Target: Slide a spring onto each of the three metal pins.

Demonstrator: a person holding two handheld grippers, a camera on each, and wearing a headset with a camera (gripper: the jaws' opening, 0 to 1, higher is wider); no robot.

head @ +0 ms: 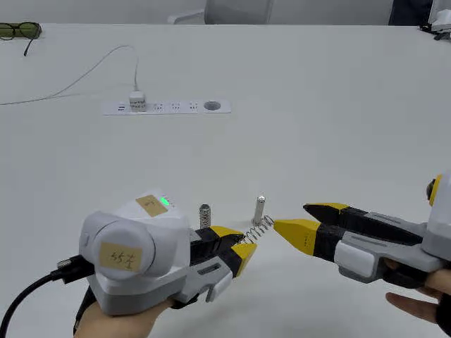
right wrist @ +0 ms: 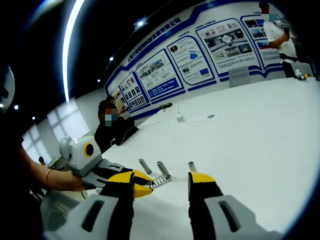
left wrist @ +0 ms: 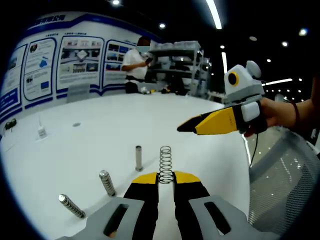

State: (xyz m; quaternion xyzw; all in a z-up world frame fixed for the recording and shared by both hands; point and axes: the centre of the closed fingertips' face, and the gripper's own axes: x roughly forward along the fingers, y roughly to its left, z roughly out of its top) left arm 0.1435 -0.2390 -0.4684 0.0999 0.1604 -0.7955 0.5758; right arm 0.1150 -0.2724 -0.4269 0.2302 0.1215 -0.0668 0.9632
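white matte table (head: 317, 105). my left gripper (head: 249, 240), yellow-tipped, is clamped on a thin wire coil spring (head: 258, 229) tilted just near the bare smooth steel pin (head: 260, 209). my right gripper (head: 289, 215) has its jaws apart, just right of the spring. two sprung pins (left wrist: 106, 182) stand further left.

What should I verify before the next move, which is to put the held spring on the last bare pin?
1. Spring gripped firmly: ok, the left tongs pinch its lower end.
2. Bare pin upright and free: ok.
3. Two other pins already carry springs: ok.
4. Spring lined up over the bare pin's top: not ok, it stands beside the pin.
5. Right tongs open and near, ready to help: ok.
6. Spring coils undamaged: cannot tell.
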